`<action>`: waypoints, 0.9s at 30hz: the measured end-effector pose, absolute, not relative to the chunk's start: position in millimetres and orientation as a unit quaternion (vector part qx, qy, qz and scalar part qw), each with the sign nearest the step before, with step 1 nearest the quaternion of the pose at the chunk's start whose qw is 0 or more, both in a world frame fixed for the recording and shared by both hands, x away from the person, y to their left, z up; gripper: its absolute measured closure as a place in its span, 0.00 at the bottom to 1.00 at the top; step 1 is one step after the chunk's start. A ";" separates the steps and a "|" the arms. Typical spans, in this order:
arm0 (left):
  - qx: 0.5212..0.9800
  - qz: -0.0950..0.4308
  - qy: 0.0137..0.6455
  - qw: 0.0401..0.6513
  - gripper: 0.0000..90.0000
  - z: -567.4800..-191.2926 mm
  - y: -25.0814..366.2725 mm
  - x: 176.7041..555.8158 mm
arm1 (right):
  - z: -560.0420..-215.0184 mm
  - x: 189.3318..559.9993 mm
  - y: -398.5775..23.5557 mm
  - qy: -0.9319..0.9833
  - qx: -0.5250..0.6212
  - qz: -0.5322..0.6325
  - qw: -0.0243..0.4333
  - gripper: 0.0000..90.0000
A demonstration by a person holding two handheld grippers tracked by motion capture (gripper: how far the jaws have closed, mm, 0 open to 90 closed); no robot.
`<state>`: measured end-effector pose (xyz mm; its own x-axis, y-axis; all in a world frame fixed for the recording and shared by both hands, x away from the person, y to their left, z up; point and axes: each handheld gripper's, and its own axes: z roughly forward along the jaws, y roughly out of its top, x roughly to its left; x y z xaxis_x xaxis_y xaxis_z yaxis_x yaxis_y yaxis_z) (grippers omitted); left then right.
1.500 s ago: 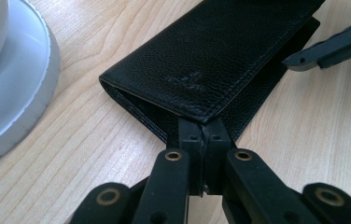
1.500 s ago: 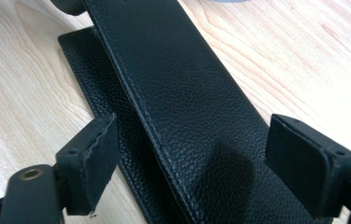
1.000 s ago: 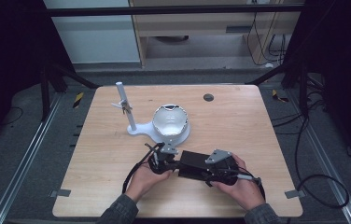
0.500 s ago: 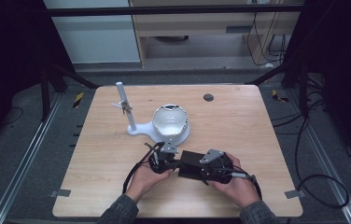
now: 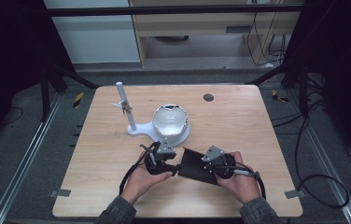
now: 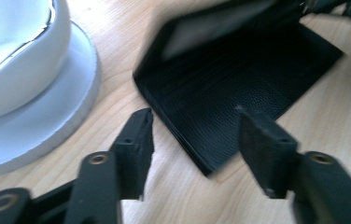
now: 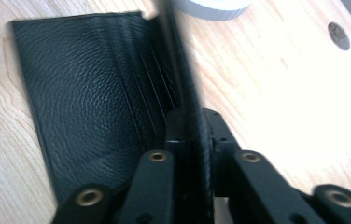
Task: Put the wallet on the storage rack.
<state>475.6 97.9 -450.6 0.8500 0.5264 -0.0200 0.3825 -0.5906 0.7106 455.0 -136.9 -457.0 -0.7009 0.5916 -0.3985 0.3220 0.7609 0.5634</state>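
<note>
While clamped on the raised flap of a black leather wallet (image 7: 94, 93), right gripper (image 7: 193, 135) lifting that flap off the wooden table (image 5: 239, 121). Left gripper (image 6: 194, 135) spread wide, straddling the wallet's near corner, untouching. Wallet half open at the table's front, just beside a white bowl-shaped stand (image 5: 170, 123).

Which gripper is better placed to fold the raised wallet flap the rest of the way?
Right. The right gripper is already shut on the raised flap of the black wallet, while the left gripper sits open at the wallet's corner, holding nothing.
</note>
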 end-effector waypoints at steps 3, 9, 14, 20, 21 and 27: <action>0.888 0.096 0.260 0.367 0.39 -451.1 98.9 476.5 | -453.0 454.5 -140.2 0.891 0.256 0.239 0.290 0.94; 0.891 0.086 0.253 0.367 0.26 -445.0 103.5 482.1 | -440.6 449.7 -151.0 0.881 0.256 0.272 0.291 0.94; 0.887 0.086 0.255 0.376 0.20 -433.0 108.3 488.1 | -428.6 442.2 -161.7 0.865 0.254 0.313 0.298 0.94; 0.894 0.078 0.237 0.373 0.19 -425.6 104.4 492.7 | -421.0 439.0 -164.9 0.857 0.251 0.336 0.300 0.94; 0.895 0.076 0.232 0.373 0.19 -425.5 103.5 493.4 | -419.6 438.8 -165.1 0.855 0.250 0.340 0.300 0.94; 0.893 0.067 0.232 0.380 0.17 -427.2 100.2 498.7 | -414.0 438.3 -164.8 0.848 0.250 0.358 0.301 0.94</action>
<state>498.7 100.2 -427.2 0.8830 0.4660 -0.0562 0.3634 -0.6029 0.7103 438.3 -164.8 -414.0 -0.6938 0.6394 -0.3313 0.2085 0.6187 0.7574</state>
